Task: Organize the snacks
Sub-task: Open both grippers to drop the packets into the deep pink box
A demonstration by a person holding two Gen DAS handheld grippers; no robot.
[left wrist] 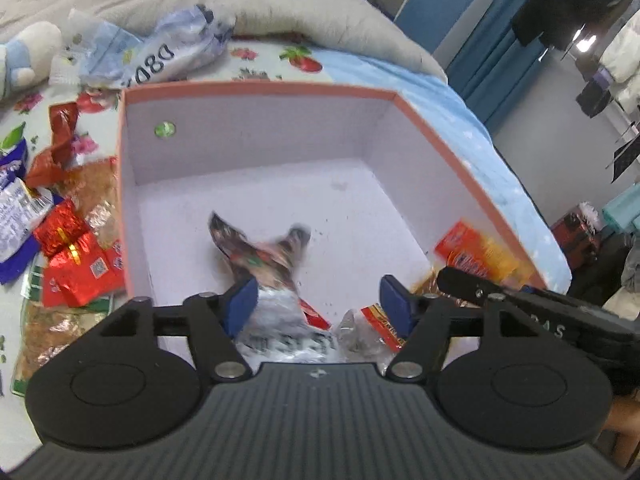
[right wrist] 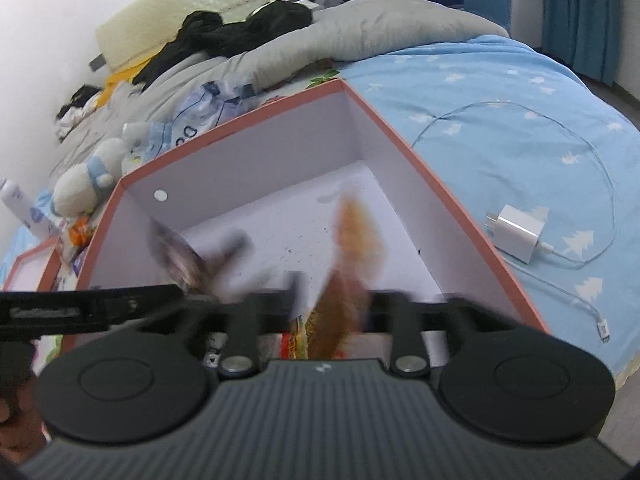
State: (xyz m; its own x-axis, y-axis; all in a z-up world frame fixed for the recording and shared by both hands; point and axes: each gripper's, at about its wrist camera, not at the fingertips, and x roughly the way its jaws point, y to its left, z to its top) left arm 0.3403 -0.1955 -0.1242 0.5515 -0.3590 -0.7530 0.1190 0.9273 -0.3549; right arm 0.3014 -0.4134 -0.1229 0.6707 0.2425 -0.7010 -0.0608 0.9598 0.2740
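Note:
A pink-rimmed box (left wrist: 260, 88) (right wrist: 240, 128) with a white inside lies open on the bed. My left gripper (left wrist: 318, 306) is over its near side, blue pads wide apart. A blurred brown and silver snack packet (left wrist: 264, 264) lies against the left pad and touches nothing on the right. A small red and clear packet (left wrist: 376, 320) sits by the right pad. My right gripper (right wrist: 334, 300) is blurred, fingers apart, with an orange packet (right wrist: 356, 232) loose between them. That orange packet (left wrist: 476, 256) shows at the box's right wall in the left wrist view.
Red foil packets (left wrist: 76, 264) and purple and white packets (left wrist: 16, 208) lie on the floral sheet left of the box. A crumpled plastic bag (left wrist: 160, 52) and a plush toy (right wrist: 88, 184) are behind it. A white charger (right wrist: 520, 232) with its cable rests on the blue sheet.

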